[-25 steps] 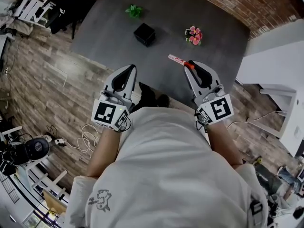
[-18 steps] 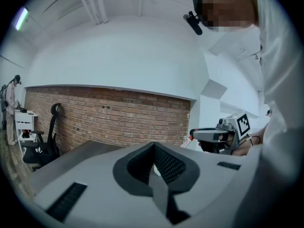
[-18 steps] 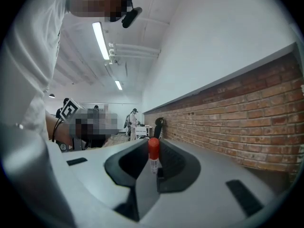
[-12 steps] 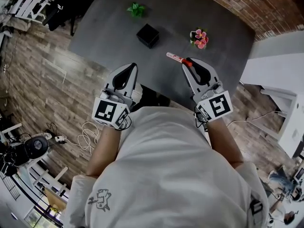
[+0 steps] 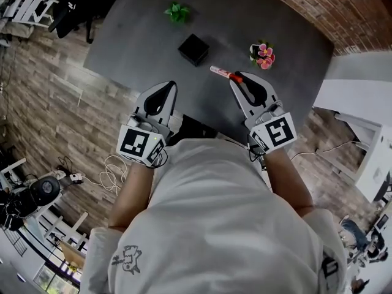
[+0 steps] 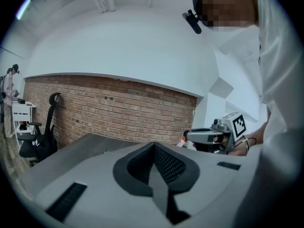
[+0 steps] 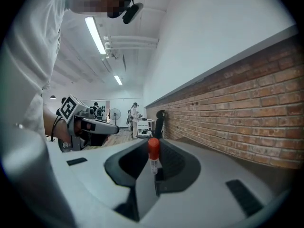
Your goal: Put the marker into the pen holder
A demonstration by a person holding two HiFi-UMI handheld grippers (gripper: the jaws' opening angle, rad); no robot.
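The black square pen holder (image 5: 193, 49) stands on the dark grey table (image 5: 135, 35). My right gripper (image 5: 236, 78) is shut on the marker (image 5: 221, 73), a white barrel with a red cap that sticks out leftward from the jaw tips, just right of and nearer than the holder. In the right gripper view the marker (image 7: 153, 153) stands upright between the pads of the right gripper (image 7: 155, 167), red cap on top. My left gripper (image 5: 168, 87) hangs at the table's near edge, shut with nothing in it. In its own view the left gripper (image 6: 153, 151) has its jaws together.
A small green plant (image 5: 177, 11) sits behind the holder and a pot of pink flowers (image 5: 264, 54) to its right. A brick wall (image 5: 318, 5) runs past the table's far right. Office chairs (image 5: 67, 8) stand at the far left, cables (image 5: 113, 176) on the wooden floor.
My right gripper has carried the marker left, closer to the pen holder. The left gripper has stayed where it was, shut.
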